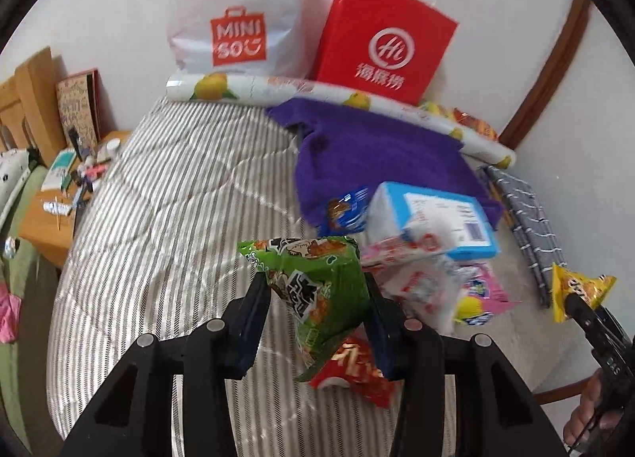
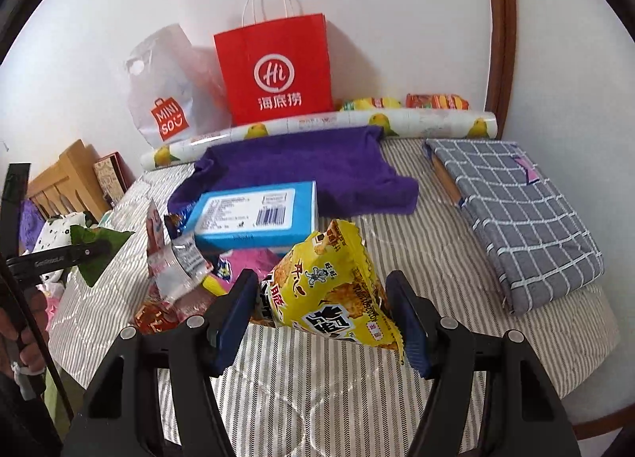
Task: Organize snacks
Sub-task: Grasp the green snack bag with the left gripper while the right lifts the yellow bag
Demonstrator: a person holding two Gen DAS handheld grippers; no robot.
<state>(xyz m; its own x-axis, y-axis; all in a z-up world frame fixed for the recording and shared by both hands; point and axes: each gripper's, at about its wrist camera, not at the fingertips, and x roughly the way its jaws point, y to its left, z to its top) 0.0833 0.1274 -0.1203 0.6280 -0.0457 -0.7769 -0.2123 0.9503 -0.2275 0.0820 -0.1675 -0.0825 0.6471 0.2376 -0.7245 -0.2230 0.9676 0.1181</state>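
My left gripper (image 1: 317,322) is shut on a green snack bag (image 1: 317,290) and holds it above the striped bed. It also shows in the right wrist view (image 2: 99,254). My right gripper (image 2: 321,318) is shut on a yellow snack bag (image 2: 333,290), also held above the bed; the bag shows at the right edge of the left wrist view (image 1: 579,290). A pile of snacks lies on the bed: a red packet (image 1: 357,377), a blue box (image 2: 254,218), a blue packet (image 1: 349,211), pink packets (image 1: 480,294) and clear-wrapped ones (image 2: 178,270).
A red paper bag (image 2: 278,68) and a white MINISO bag (image 1: 234,16) stand against the wall behind a lemon-print roll (image 2: 317,123). A purple cloth (image 2: 309,167) and a folded grey checked cloth (image 2: 516,211) lie on the bed (image 1: 158,199). A cluttered wooden nightstand (image 1: 51,218) is left.
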